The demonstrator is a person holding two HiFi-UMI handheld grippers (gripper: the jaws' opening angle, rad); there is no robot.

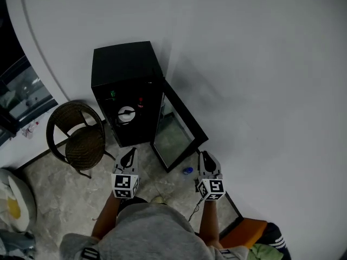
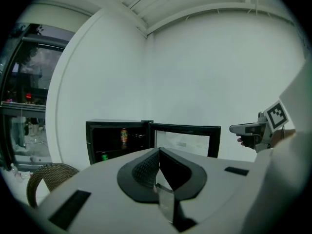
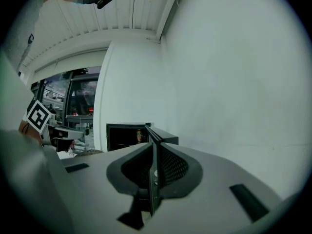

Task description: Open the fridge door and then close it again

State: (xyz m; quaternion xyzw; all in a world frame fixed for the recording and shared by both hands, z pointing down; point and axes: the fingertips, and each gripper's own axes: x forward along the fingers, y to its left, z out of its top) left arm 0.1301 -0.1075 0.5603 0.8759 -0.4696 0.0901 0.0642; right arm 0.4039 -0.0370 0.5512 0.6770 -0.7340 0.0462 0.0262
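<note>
Right now your fridge (image 1: 126, 75) sits at 12 o'clock, its door (image 1: 176, 134) swung open toward 2. Your left gripper (image 1: 130, 152) & right gripper (image 1: 205, 155) are both closed, empty, prob. because a push needs no grip. The right one's nearest the door edge.

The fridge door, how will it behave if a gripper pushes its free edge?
The door stands wide open on a side hinge, so it probably swings shut easily. Its frame looks rigid, unlikely to flex. The pane looks like glass, so a gentle push seems wiser.
</note>
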